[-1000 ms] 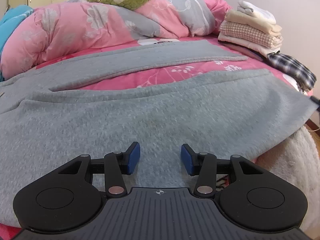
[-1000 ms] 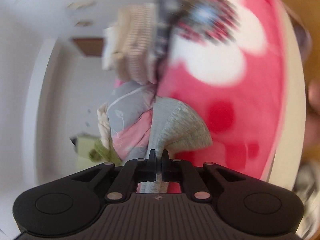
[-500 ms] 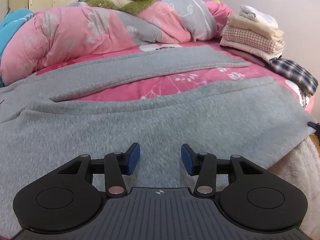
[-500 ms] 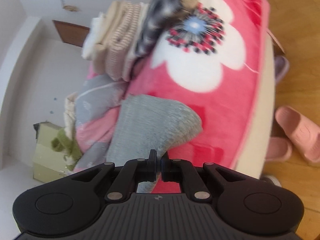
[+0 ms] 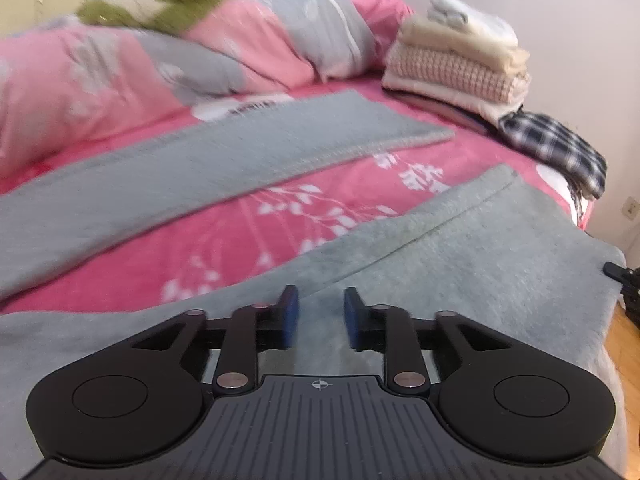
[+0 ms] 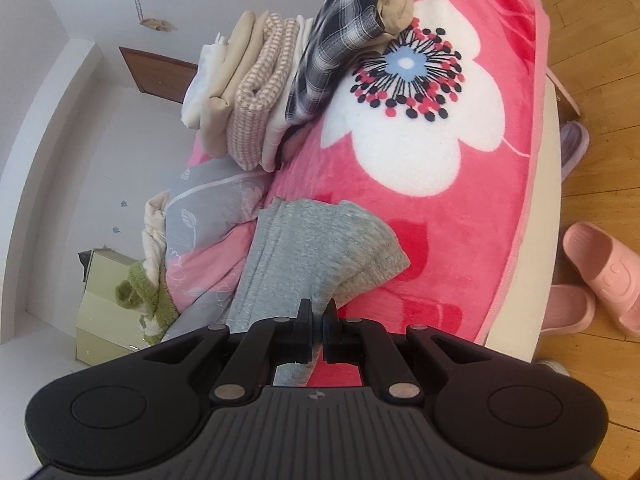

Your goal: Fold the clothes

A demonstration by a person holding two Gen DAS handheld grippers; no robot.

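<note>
Gripping the gray garment's [image 6: 304, 256] edge, your right gripper [image 6: 316, 320] is clamped tight; your left gripper [image 5: 318, 316] hangs spread apart over the same cloth, folded stack [image 5: 456, 68] at two o'clock.

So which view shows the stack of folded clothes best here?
The right wrist view: the stack of folded clothes is sharp, each layer's folded edge visible, though sideways. The left wrist view shows the stack upright at the bed's far corner, smaller and softer.
</note>
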